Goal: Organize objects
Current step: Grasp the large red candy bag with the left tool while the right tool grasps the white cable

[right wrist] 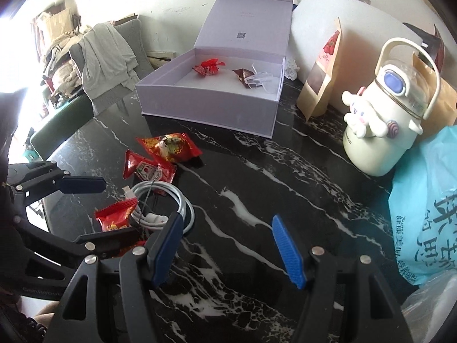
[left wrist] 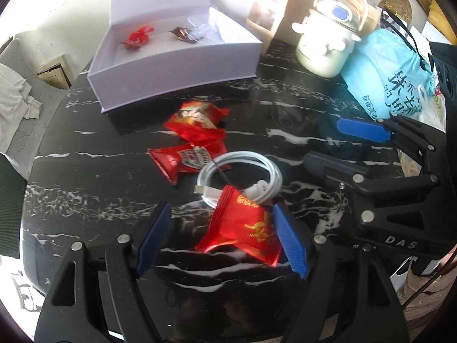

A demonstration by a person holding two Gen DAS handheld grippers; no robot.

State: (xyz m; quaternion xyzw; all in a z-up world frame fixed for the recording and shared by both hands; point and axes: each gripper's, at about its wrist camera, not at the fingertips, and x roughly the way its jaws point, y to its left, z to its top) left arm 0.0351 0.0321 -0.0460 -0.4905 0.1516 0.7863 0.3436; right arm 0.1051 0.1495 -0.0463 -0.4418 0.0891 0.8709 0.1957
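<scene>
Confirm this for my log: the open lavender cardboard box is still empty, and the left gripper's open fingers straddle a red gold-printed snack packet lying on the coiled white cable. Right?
Not quite. The open lavender cardboard box is not empty: the right wrist view shows a red wrapped candy, a brown one and clear plastic pieces inside. The rest holds: the left gripper is open around the red gold-printed snack packet lying on the coiled white cable.

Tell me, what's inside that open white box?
Inside the white box lie a red wrapped candy, a dark brown wrapped one and some clear plastic pieces. The near wall hides the floor just behind it.
</scene>
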